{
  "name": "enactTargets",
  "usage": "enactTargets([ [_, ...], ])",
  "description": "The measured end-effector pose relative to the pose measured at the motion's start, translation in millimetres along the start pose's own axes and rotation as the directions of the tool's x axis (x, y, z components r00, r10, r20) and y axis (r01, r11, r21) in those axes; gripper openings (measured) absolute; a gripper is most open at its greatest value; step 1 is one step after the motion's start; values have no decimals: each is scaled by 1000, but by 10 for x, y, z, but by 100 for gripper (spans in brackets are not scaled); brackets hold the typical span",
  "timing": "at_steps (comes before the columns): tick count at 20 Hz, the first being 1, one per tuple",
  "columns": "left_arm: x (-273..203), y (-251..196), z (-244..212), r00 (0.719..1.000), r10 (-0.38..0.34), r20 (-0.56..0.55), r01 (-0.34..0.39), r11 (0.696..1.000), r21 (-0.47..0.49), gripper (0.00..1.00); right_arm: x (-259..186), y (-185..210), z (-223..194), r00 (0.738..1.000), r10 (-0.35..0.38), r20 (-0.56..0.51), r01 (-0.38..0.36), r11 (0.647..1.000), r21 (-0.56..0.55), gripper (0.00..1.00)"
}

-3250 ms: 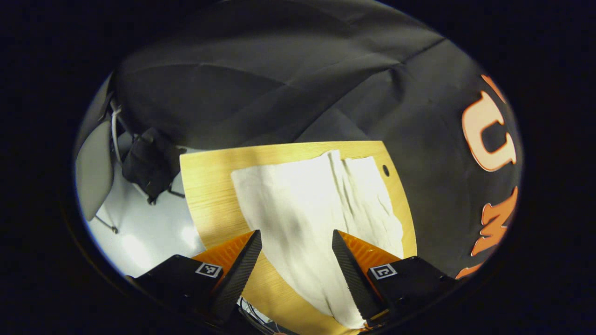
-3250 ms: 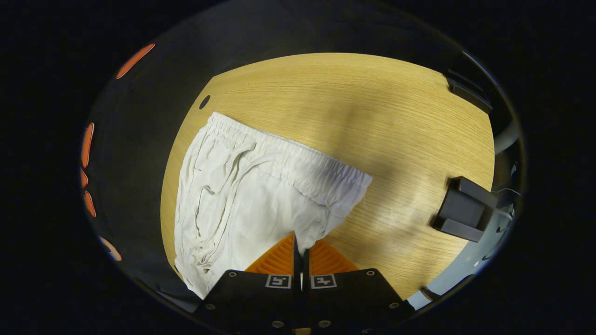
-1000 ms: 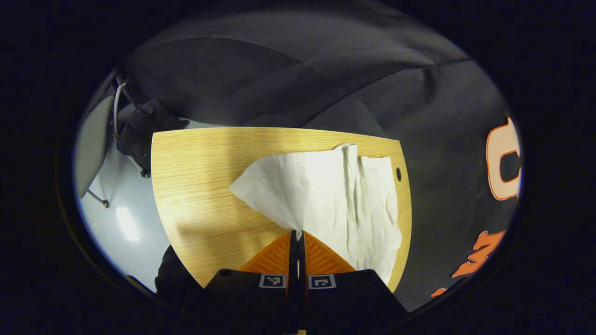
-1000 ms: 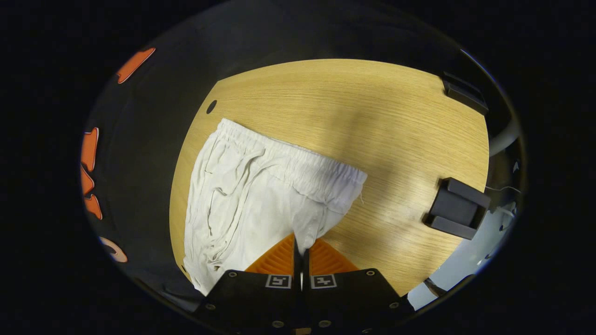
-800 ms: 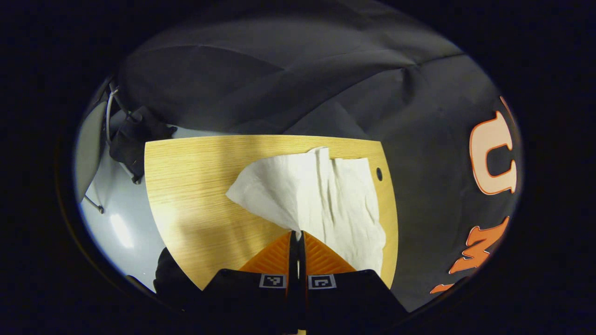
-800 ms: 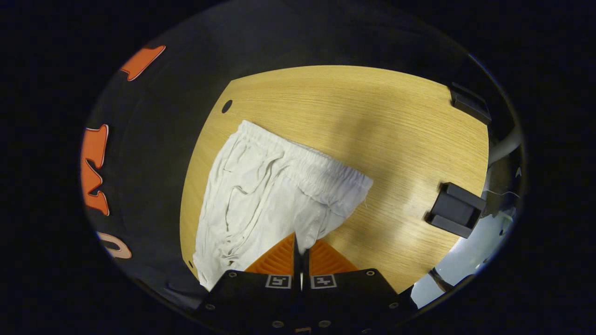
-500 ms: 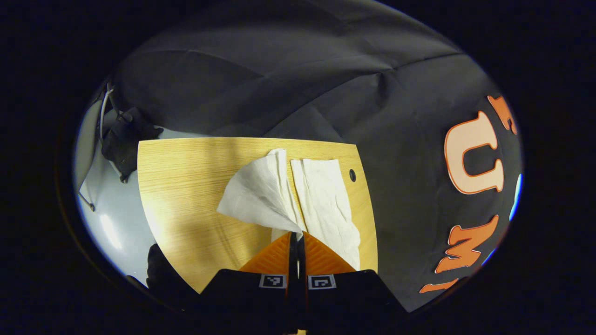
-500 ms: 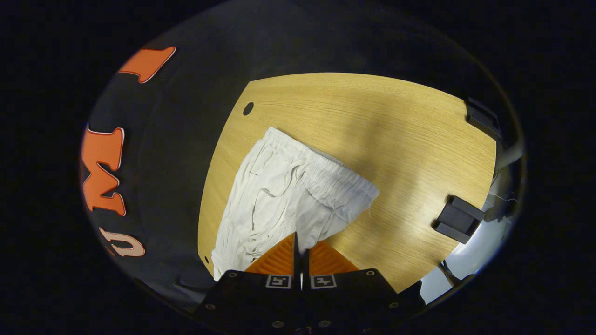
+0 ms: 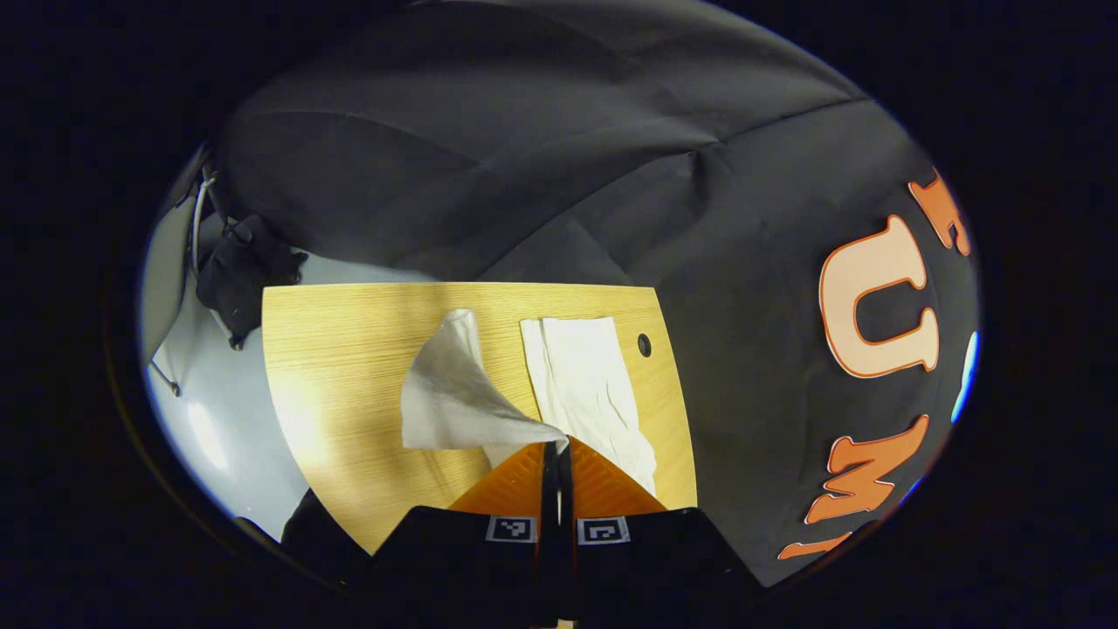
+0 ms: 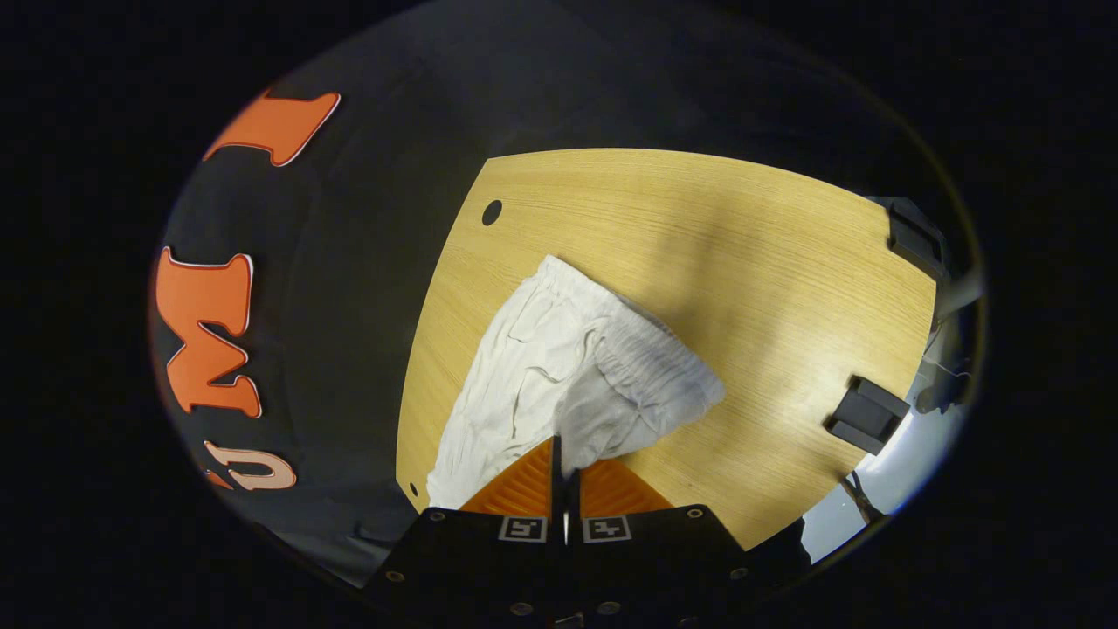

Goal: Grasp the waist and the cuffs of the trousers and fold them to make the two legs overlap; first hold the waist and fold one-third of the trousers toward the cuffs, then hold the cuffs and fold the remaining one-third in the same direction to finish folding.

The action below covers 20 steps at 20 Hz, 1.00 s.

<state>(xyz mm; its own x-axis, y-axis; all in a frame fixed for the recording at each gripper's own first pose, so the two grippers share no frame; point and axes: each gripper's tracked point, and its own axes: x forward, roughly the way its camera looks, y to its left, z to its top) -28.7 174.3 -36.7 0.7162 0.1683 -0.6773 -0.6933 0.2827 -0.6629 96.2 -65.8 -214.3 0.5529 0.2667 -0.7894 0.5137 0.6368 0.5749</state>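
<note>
Lifted higher since a second ago, both hand-held grippers, left and right, pinch the trousers (one leg raised); the flat leg lies just right of the left one.

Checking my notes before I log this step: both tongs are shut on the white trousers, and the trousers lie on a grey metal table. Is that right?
Not quite: the table is light wood, not grey metal, as the right gripper view shows. The rest holds: the left tongs and the right tongs are each shut on the white trousers.
</note>
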Motion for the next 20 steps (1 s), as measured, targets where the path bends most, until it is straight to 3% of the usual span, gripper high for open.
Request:
enactTargets([
  [9,976,-715,234,1000,12,-29,-10,998,68,4,543,661,399,999,-43,16,43,998,-44,1],
  [16,1963,-1301,383,999,0,-53,8,990,139,4,1224,1081,597,998,-55,8,55,997,-48,1],
  [20,2499,-1287,298,993,60,-98,-42,984,172,4,1633,1142,695,997,-77,1,77,995,-58,1],
])
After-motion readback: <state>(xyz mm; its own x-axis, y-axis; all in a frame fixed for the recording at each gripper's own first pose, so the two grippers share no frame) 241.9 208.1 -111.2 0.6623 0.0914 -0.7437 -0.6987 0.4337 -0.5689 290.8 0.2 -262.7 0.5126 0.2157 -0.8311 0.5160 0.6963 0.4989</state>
